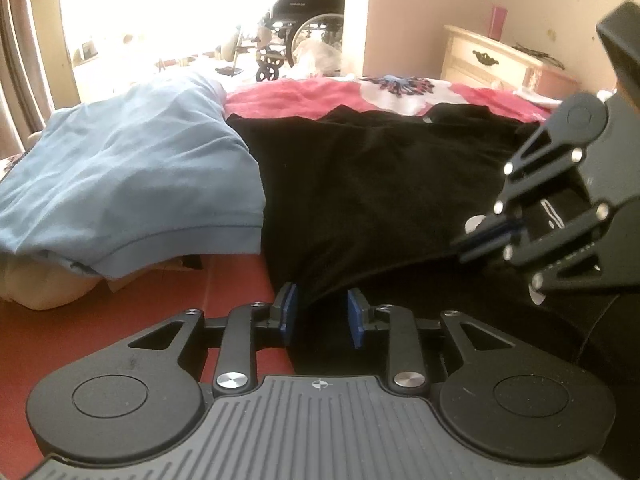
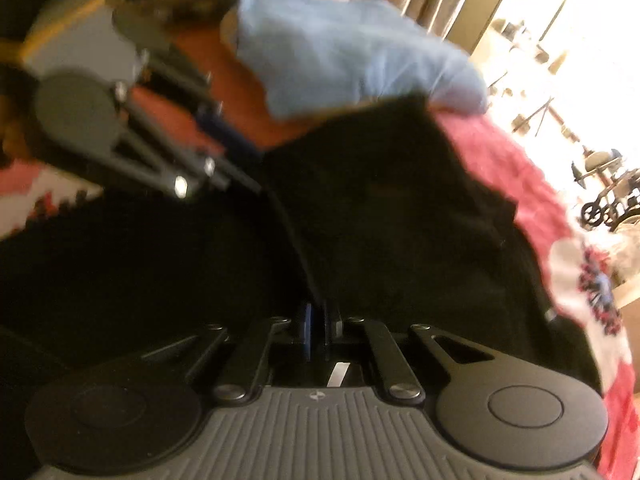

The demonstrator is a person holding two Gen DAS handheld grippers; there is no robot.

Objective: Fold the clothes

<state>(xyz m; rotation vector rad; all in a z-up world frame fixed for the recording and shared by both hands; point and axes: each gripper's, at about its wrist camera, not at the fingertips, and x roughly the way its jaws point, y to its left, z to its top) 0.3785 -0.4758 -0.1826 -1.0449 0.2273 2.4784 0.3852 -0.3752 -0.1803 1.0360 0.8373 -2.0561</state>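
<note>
A black garment [image 1: 360, 184] [image 2: 380, 200] lies spread over the bed. Beside it sits a rumpled light-blue garment [image 1: 132, 168] [image 2: 340, 52]. My left gripper [image 1: 322, 314] is at the black garment's near edge. Its blue pads stand apart with black cloth in the gap and no visible squeeze on it. It shows blurred at the upper left of the right wrist view [image 2: 228, 176]. My right gripper [image 2: 319, 330] has its pads nearly together on a raised fold of the black garment. In the left wrist view it comes in from the right [image 1: 466, 242], low over the cloth.
The bed has a red sheet [image 1: 224, 280] and a pink blanket with a flower print [image 1: 300, 96]. A beige bundle [image 1: 48, 292] lies under the blue garment. Beyond the bed are a wheelchair [image 1: 304, 28], a cream dresser [image 1: 492, 60] and curtains [image 1: 16, 40].
</note>
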